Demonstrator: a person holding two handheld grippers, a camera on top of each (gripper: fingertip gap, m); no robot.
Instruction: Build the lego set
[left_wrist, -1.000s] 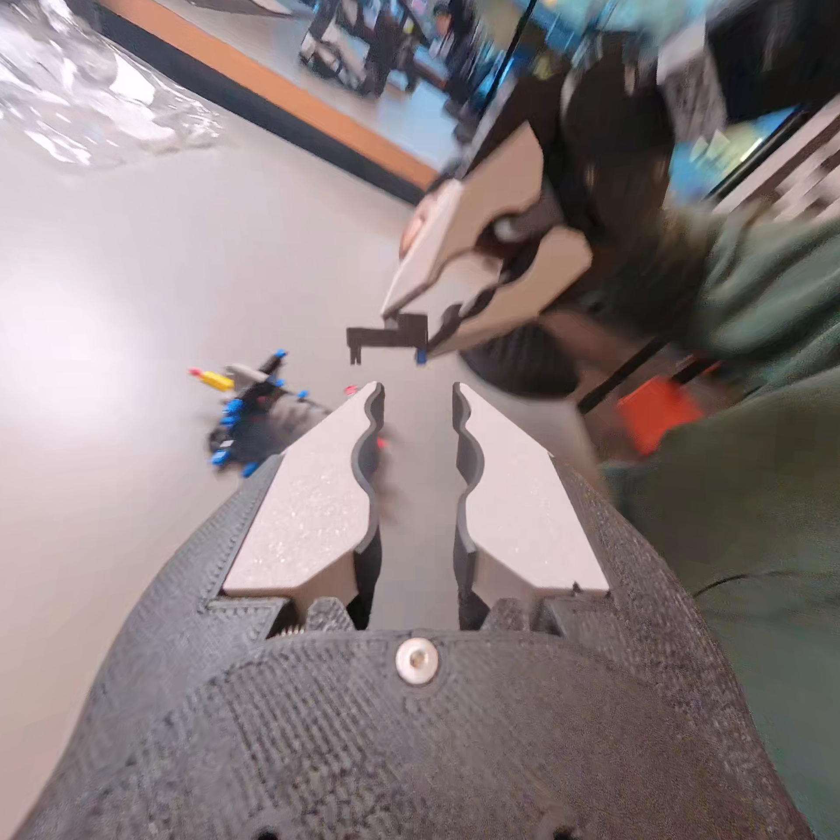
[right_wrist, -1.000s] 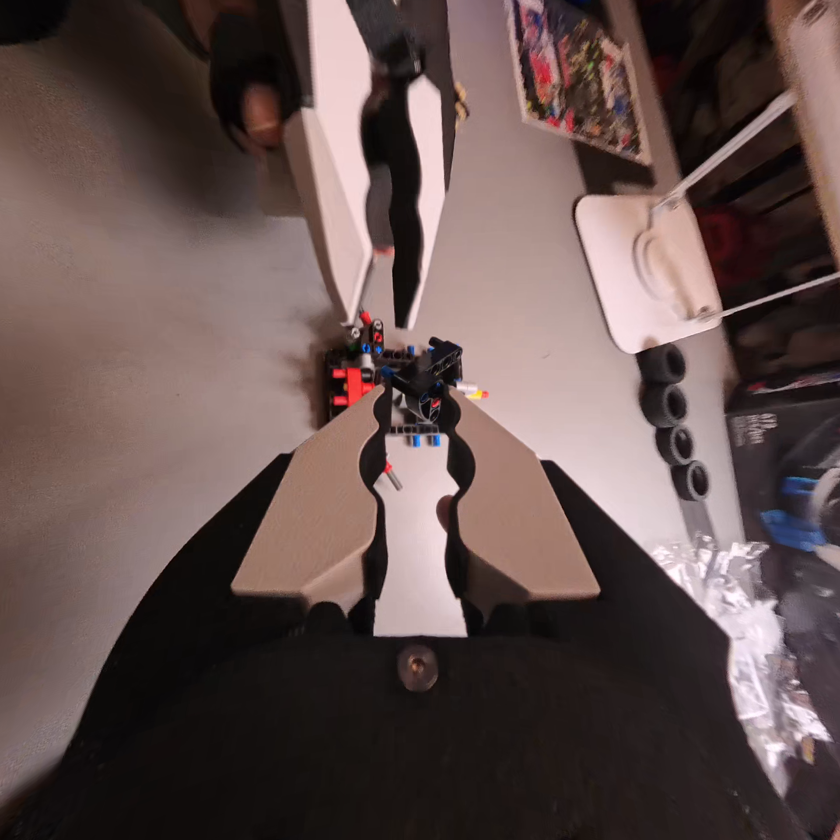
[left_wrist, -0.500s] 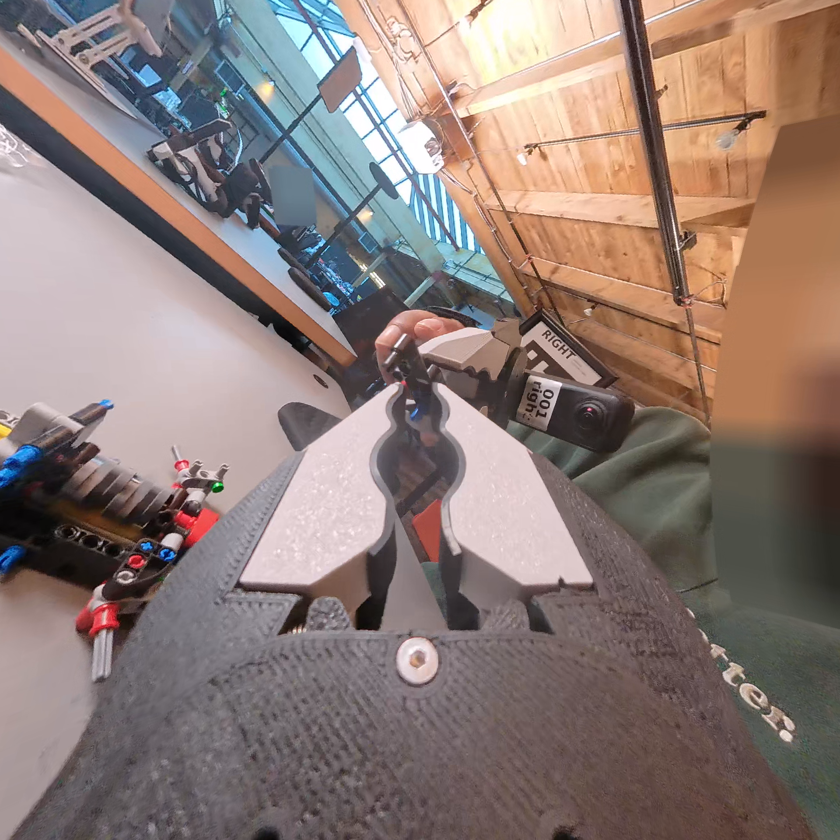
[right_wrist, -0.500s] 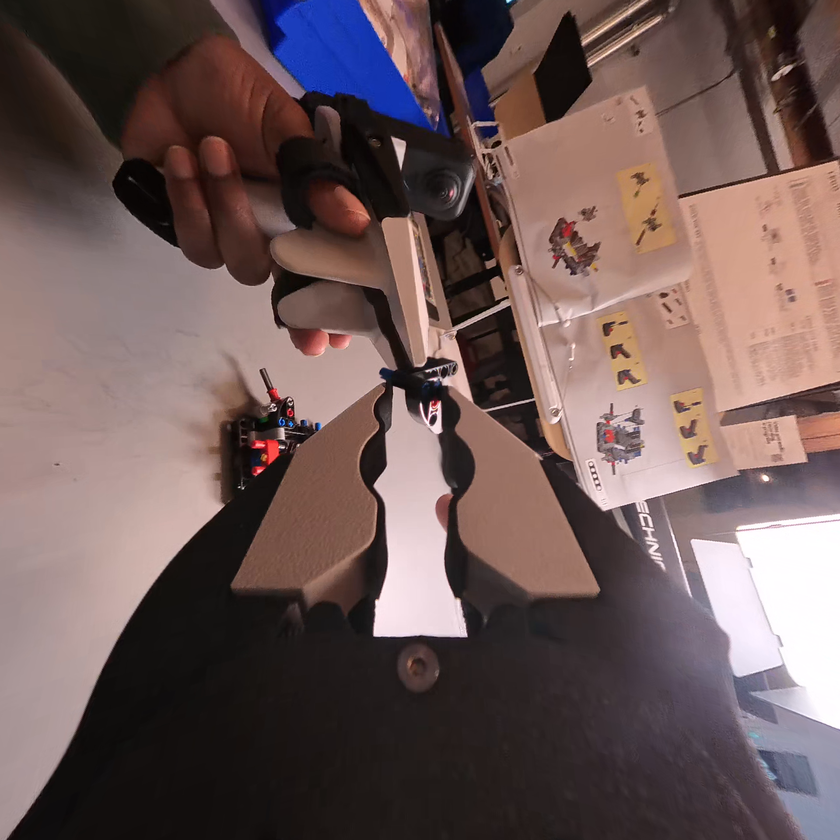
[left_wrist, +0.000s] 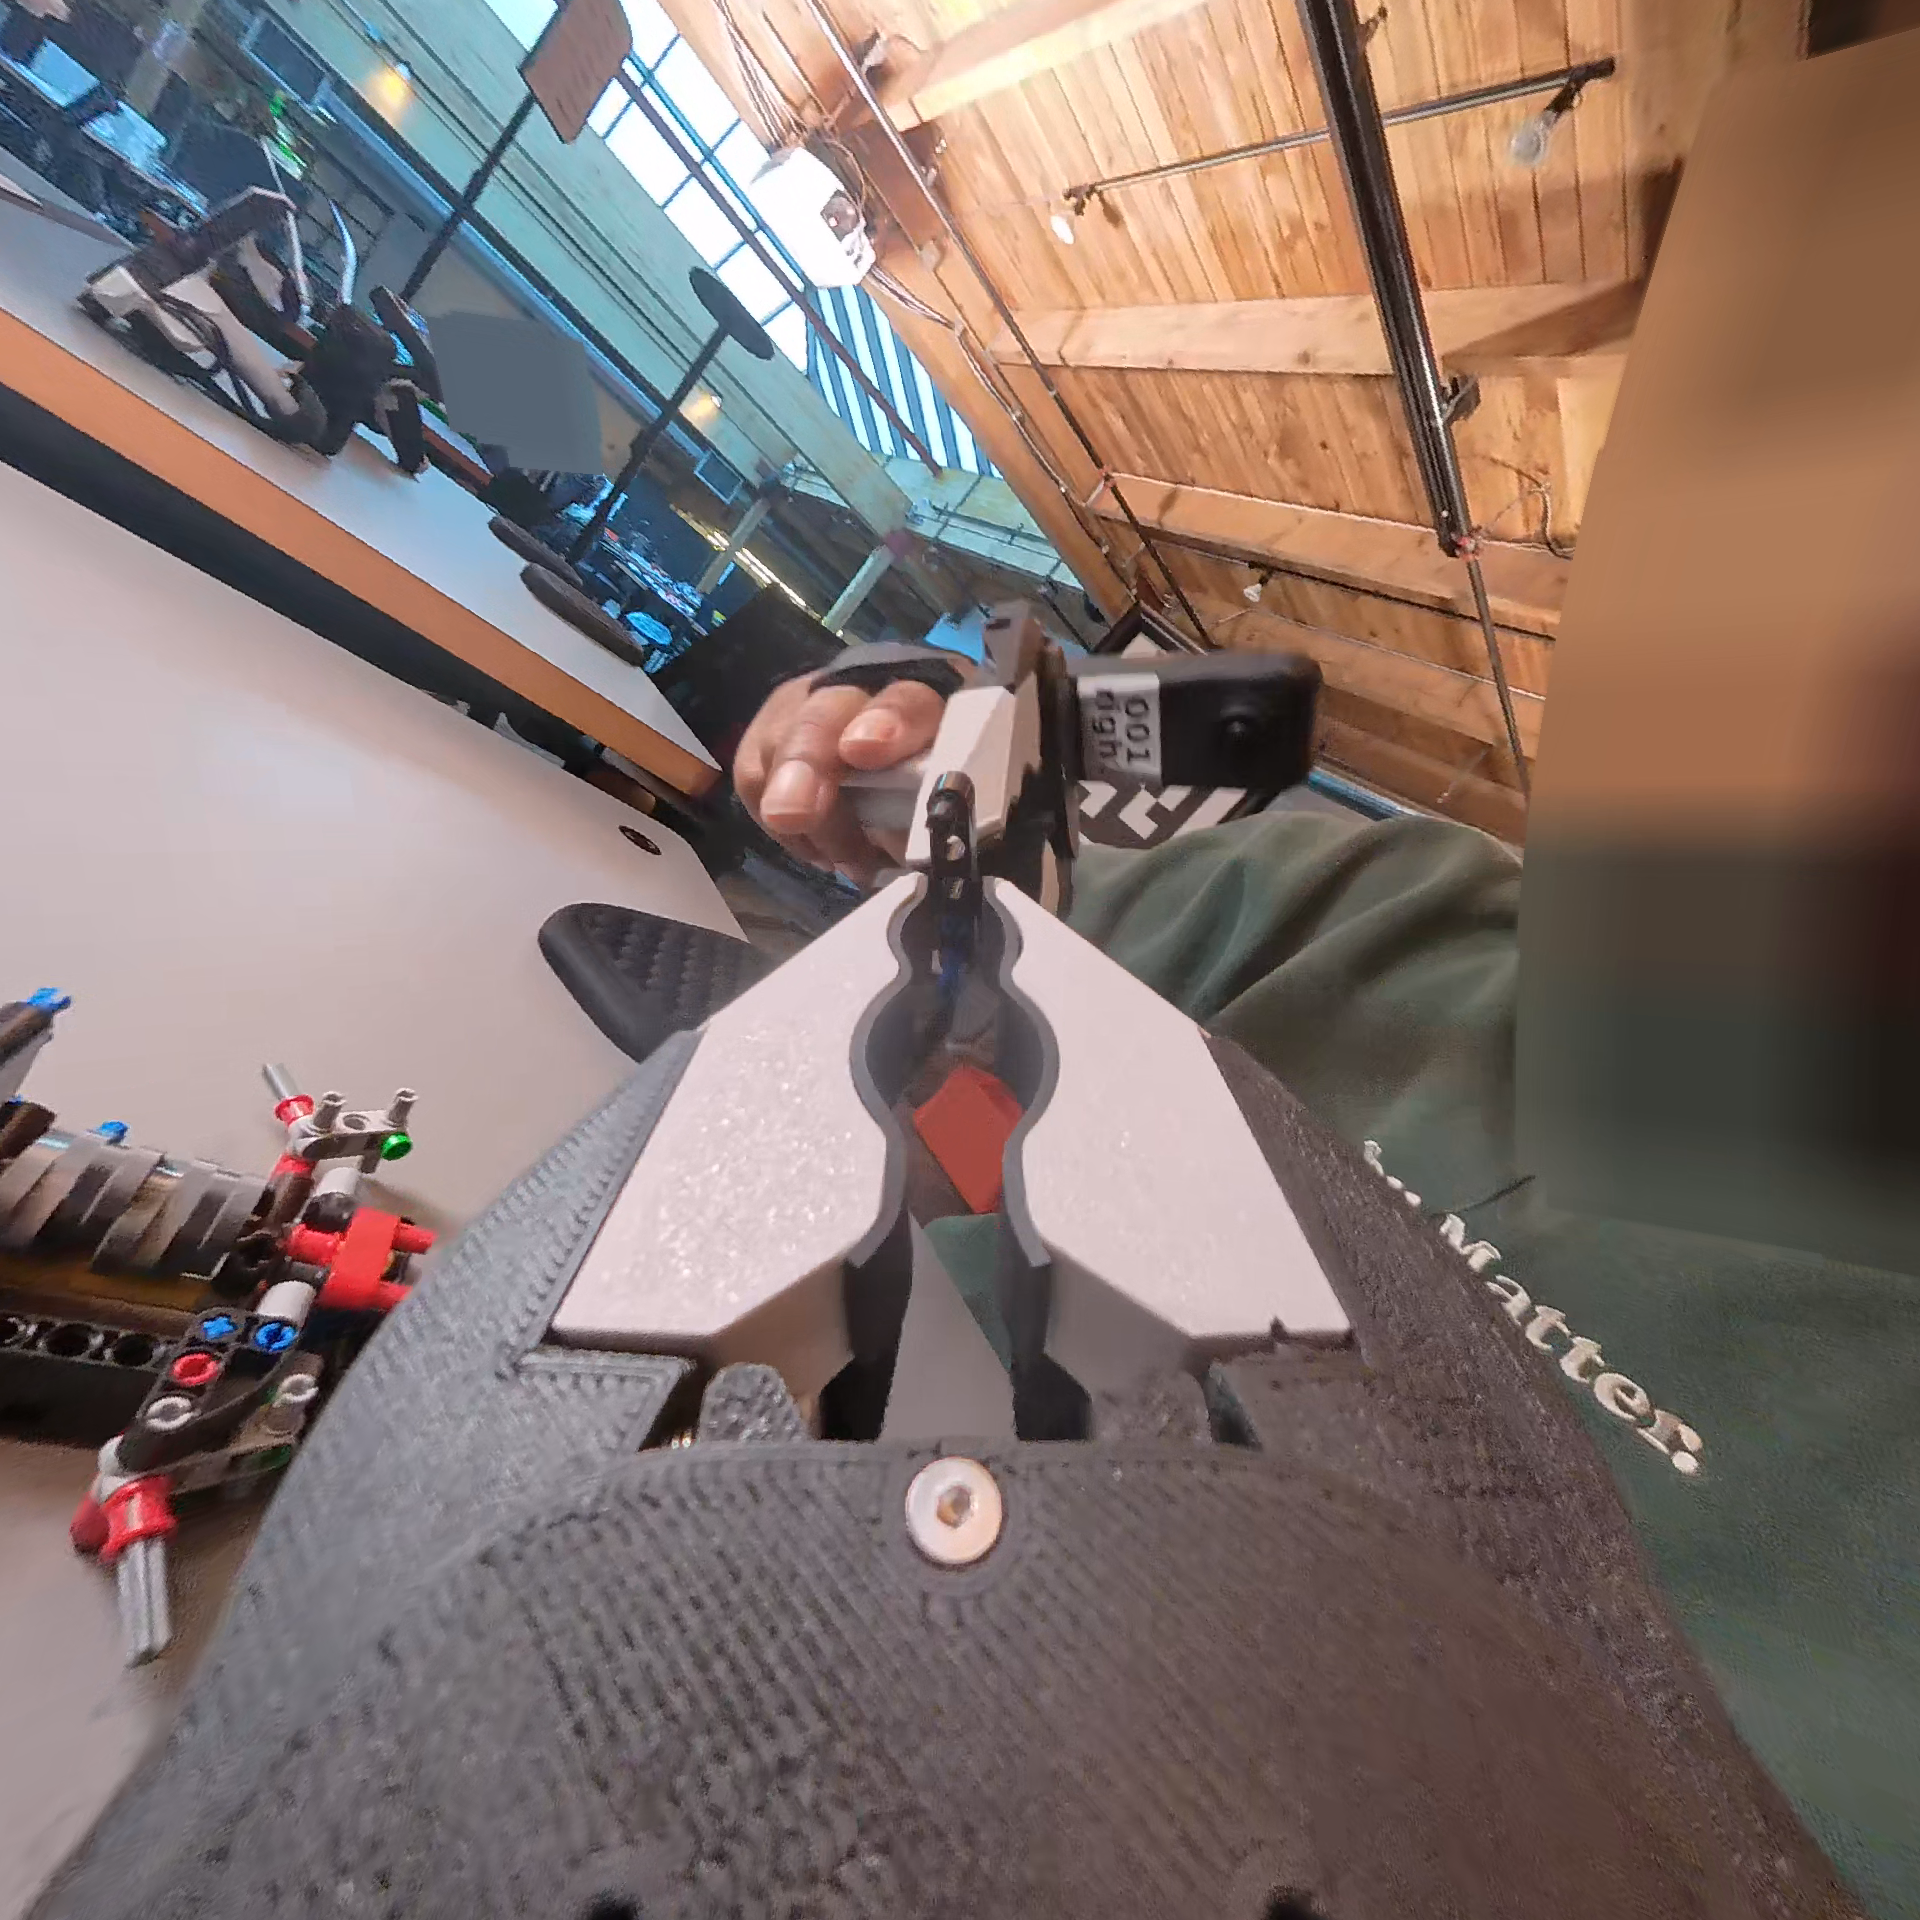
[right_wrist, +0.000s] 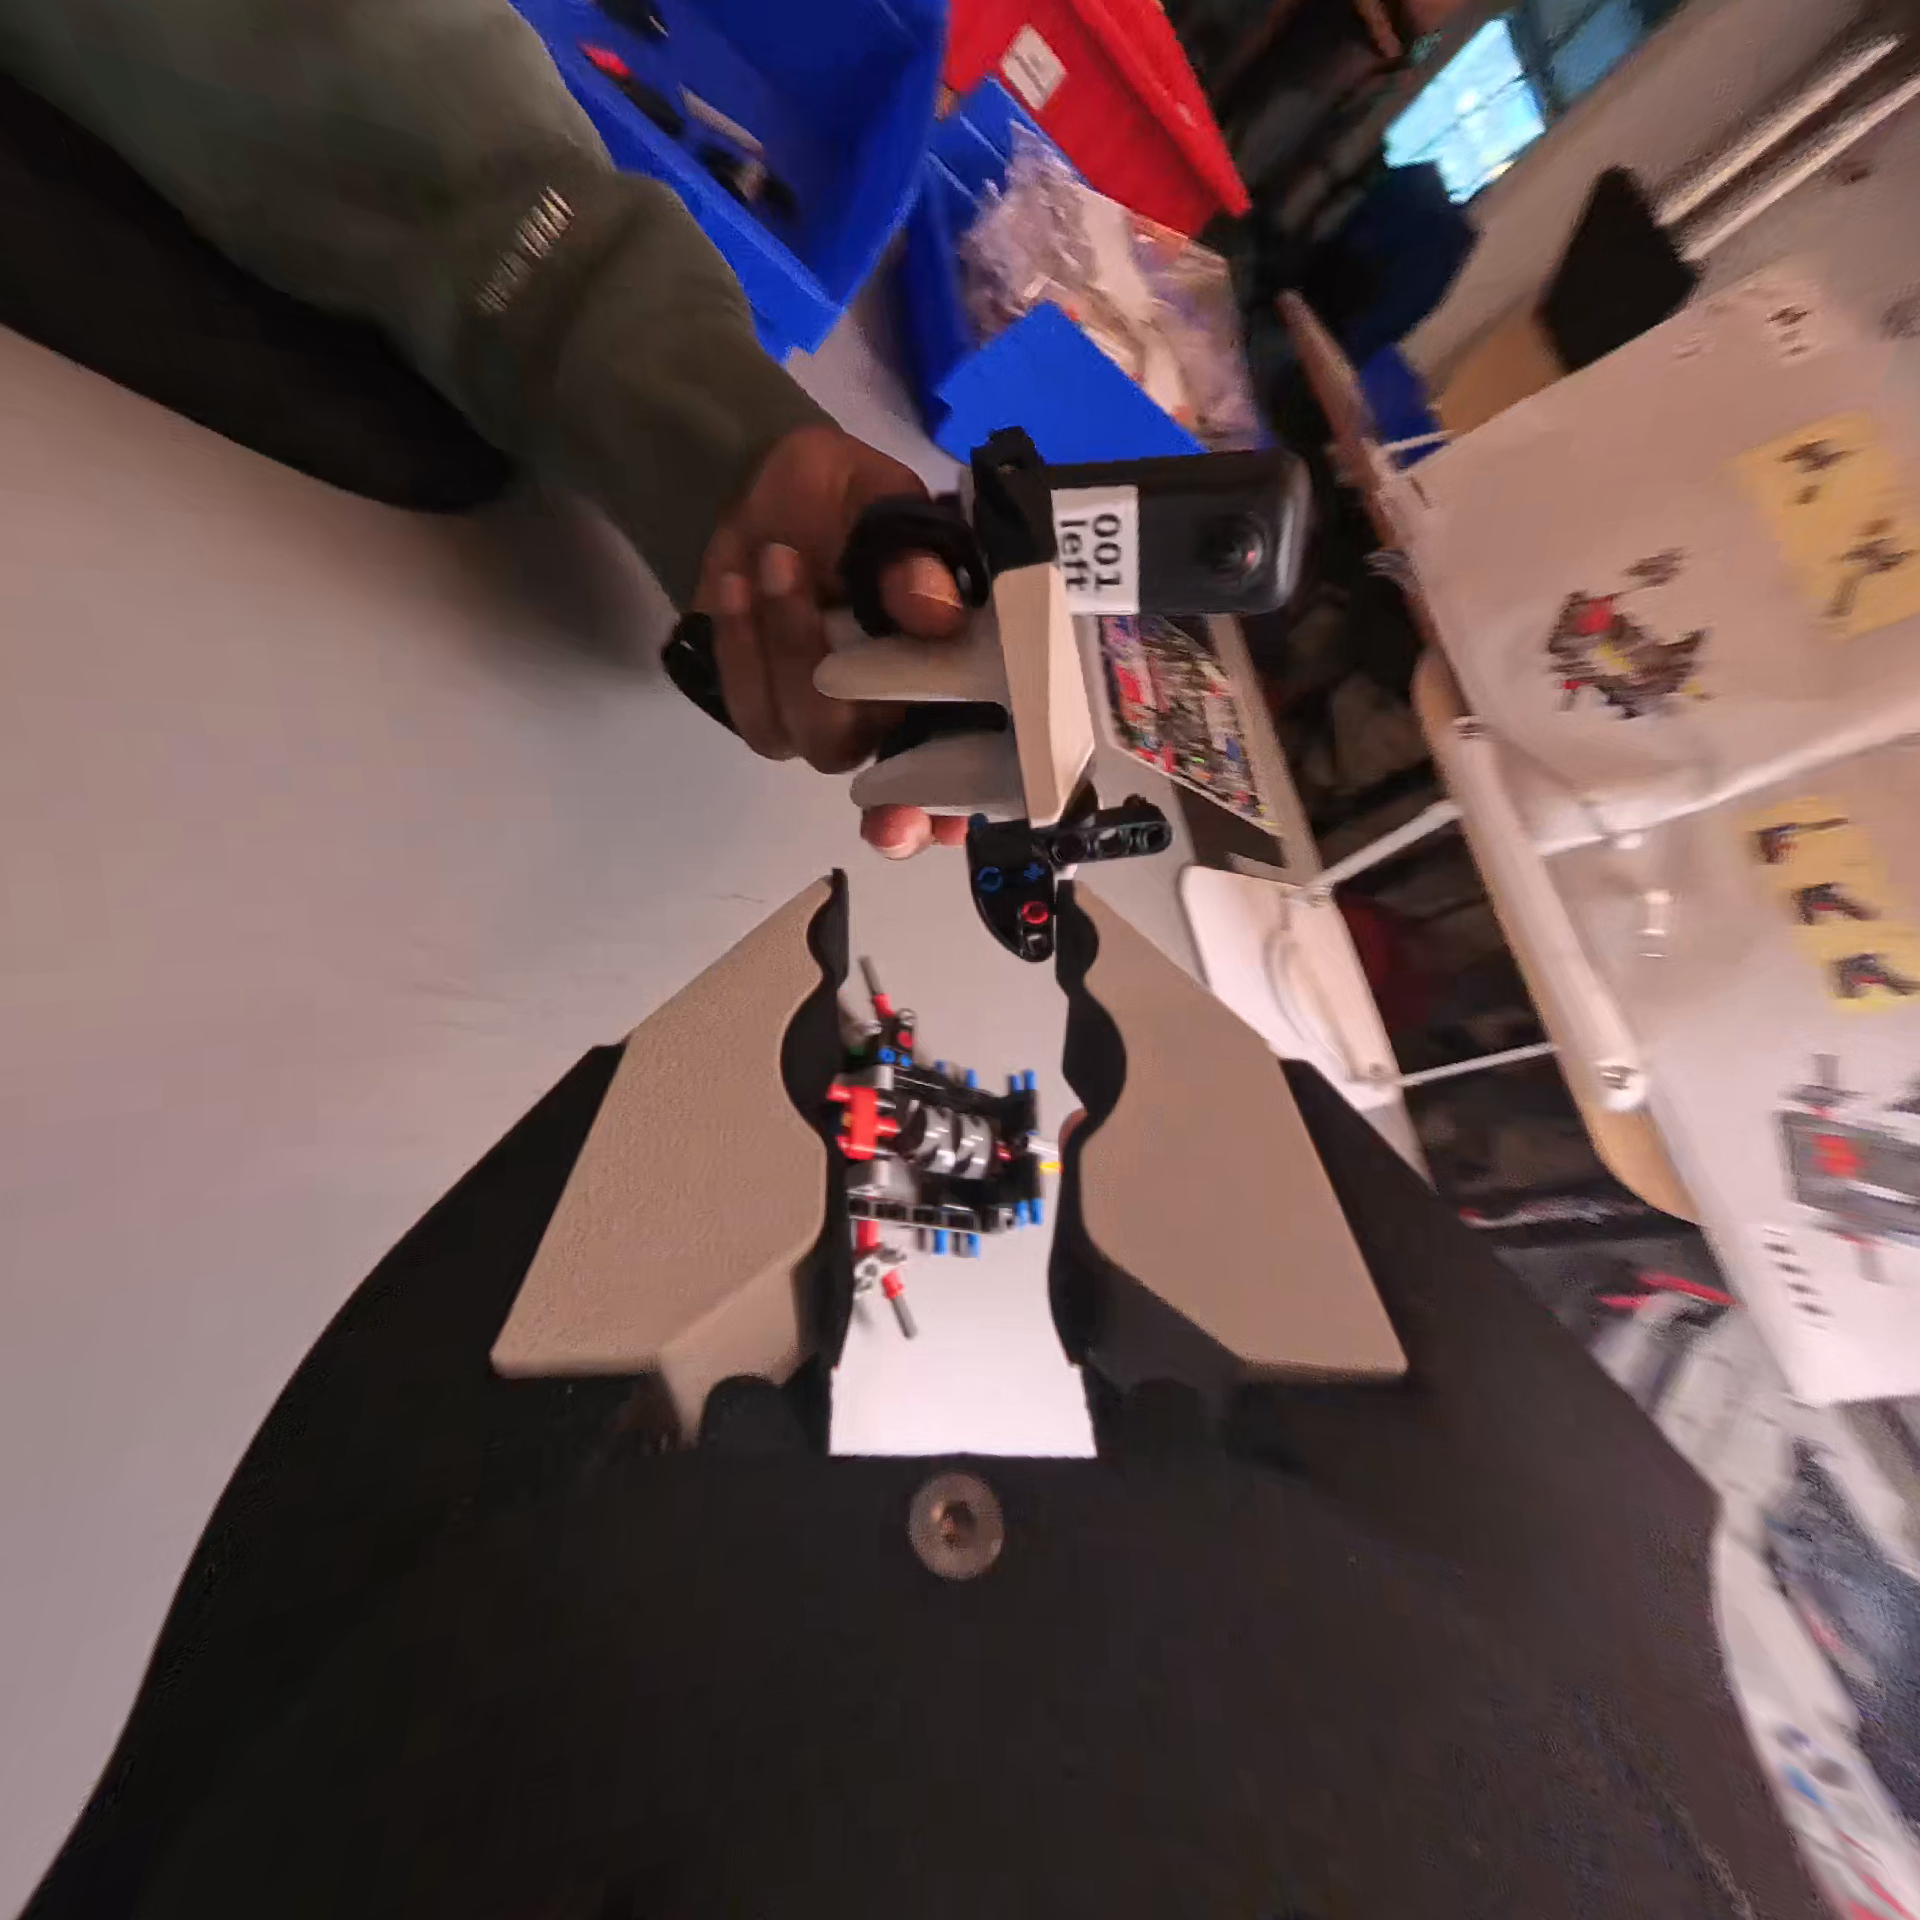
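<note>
The left claw (left_wrist: 954, 902), two pale grey moulded fingers on a black textured body, is pinched nearly closed on a small black lego sub-piece of curved panel and holed beam with blue and red pins (right_wrist: 1049, 868); in the left wrist view this piece shows edge-on as a thin black strip rising from the fingertips. The right claw (right_wrist: 951, 899), tan-fingered on a black body, stands wide with nothing between its fingers, and its right tip sits just beside the black lego sub-piece, though whether they touch cannot be told. The landmark is the partly built lego assembly of black beams, grey gear drums, red connectors and blue pins (right_wrist: 930, 1138), which lies on the pale grey tabletop (right_wrist: 312, 883). The held sub-piece is up in the air off the tabletop, farther from the right wrist camera than that assembly. In the left wrist view the same assembly (left_wrist: 177, 1278) lies at the left of the left claw, with grey axles sticking out of its near end. A white wire stand carrying open instruction pages (right_wrist: 1662, 727) stands to the right of the assembly, and blue plastic bins (right_wrist: 831, 156) are well beyond it.
</note>
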